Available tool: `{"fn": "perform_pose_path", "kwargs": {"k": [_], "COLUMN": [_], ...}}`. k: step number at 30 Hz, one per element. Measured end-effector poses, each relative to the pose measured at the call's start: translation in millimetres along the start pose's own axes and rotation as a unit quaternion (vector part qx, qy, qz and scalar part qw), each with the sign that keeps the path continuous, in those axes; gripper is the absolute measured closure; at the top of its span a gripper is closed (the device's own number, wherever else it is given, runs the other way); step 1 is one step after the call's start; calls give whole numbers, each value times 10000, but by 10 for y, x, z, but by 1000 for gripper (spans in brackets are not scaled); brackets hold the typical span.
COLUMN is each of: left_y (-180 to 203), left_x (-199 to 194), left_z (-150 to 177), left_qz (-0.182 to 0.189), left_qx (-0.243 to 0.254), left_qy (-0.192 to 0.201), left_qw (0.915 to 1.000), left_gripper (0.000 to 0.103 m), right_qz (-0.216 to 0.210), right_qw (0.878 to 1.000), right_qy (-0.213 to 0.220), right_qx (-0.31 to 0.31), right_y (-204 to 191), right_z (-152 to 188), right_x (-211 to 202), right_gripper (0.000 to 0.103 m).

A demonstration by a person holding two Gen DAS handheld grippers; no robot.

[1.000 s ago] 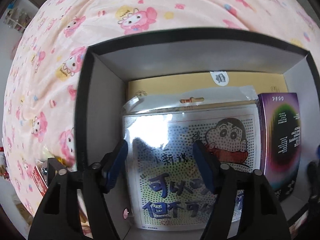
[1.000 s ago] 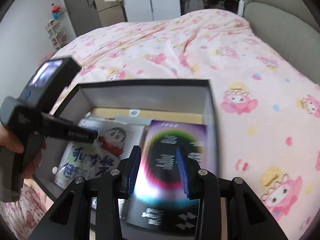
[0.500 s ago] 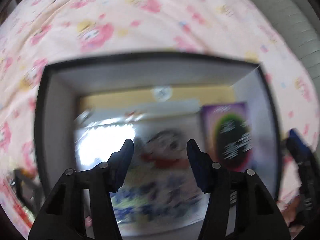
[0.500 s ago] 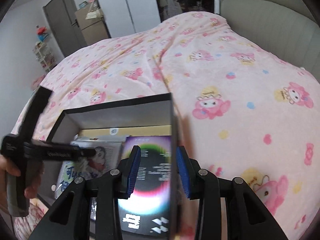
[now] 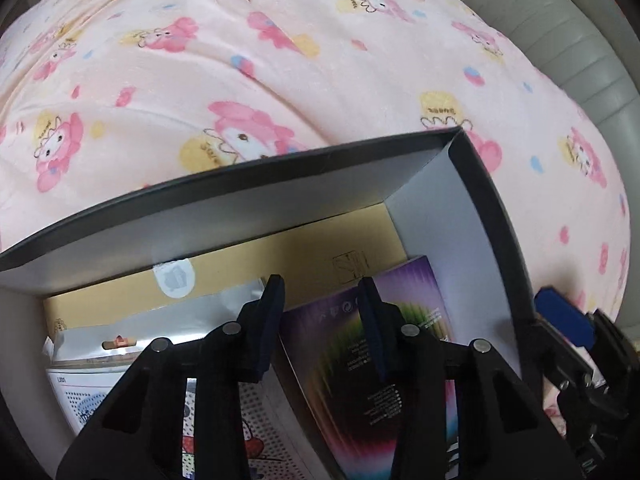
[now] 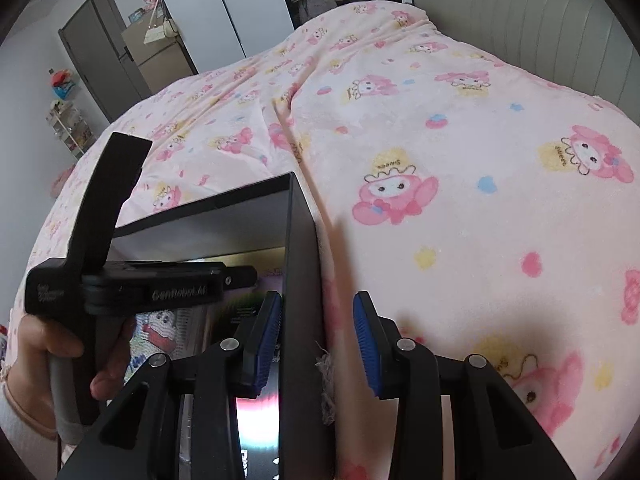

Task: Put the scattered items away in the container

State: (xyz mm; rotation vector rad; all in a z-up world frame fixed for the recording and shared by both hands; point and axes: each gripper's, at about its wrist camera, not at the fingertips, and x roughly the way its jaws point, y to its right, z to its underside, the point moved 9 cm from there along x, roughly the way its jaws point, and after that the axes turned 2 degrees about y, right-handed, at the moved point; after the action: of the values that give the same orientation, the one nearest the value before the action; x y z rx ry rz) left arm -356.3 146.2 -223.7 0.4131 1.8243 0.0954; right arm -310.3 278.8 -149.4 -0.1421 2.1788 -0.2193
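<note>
On the pink blanket [image 6: 460, 128], a plush spread printed with cartoon bunnies and the word "Sweet", sits the box [image 5: 424, 168], a rigid black carton with pale grey inner walls. Inside lies a flat tan card [image 5: 248, 264] bearing a round white sticker, and over it a shiny plastic pack [image 5: 168, 320] with a hang hole, its dotted sheet showing a cartoon figure; the print there is too blurred to read. Beside the pack, against the box's right wall, rests a glossy purple booklet [image 5: 404, 292] with a rainbow ring on black and fine white lettering, unreadable. The left gripper [image 5: 322, 326] hovers over the booklet's top edge, jaws moderately wide and holding nothing. The right gripper [image 6: 318, 340] straddles the box's right wall, blue ribbed pads wide apart and not clamping, one inside, one over the blanket. In the right view the left tool's body reads "GenRobot.AI", gripped by a hand [image 6: 44, 344]. Behind stand a grey padded headboard [image 6: 540, 20], wardrobes and a cardboard carton.
</note>
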Motion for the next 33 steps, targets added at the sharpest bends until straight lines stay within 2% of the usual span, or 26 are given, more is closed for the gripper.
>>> {"fn": "perform_pose_path", "kwargs": {"k": [5,7,10,13,15,16,18,21,22,25,27,29,31,33], "left_y": [-131,-269,-642,-924,-1069,-985,-970,-815,-781,-622,-457,-290,-90,66], "left_x": [-174,-364,-607,-633,-546,-392,-352,-383,-431,-705,-965,-1227,-1496,-1710], "left_z": [43,-1,37,193,341,356,343,333,340,419,523,560,652,769], "left_qz": [197,196,-334,-769,-1003,-925,-795,-157,-45,-7,15,-16,-64,-56], "left_qx": [-68,-254,-592,-825,-922,-982,-966,-945,-962,-741,-587,-485,-325,-169], "left_qy": [-185,133,490,357,98,-20,-26,23,103,564,898,1206,1542,1735], "left_qw": [9996,9994,9965,9930,9906,9909,9921,9954,9953,9957,9942,9915,9875,9847], "left_gripper": [65,65,65,65,65,65,65,64,64,64,57,40,37,35], "right_qz": [-34,-97,-106,-69,-105,-116,-101,-26,-8,49,56,10,-132,-189], "right_qw": [9999,9999,9999,9998,9997,9996,9995,9991,9989,9981,9973,9971,9974,9974], "right_qy": [-142,-108,53,133,112,97,83,133,174,286,366,404,506,546], "right_qx": [-30,-73,-121,-163,-200,-224,-295,-408,-435,-541,-634,-652,-496,-438], "right_y": [-39,-88,-129,-155,-195,-215,-262,-316,-324,-387,-457,-534,-614,-704], "right_z": [46,45,16,-4,7,13,36,53,56,72,98,138,212,306], "right_x": [63,40,-45,-100,-97,-87,-83,-117,-146,-287,-412,-532,-693,-827], "right_gripper": [70,70,70,70,70,70,70,70,70,70,70,58,48,45]}}
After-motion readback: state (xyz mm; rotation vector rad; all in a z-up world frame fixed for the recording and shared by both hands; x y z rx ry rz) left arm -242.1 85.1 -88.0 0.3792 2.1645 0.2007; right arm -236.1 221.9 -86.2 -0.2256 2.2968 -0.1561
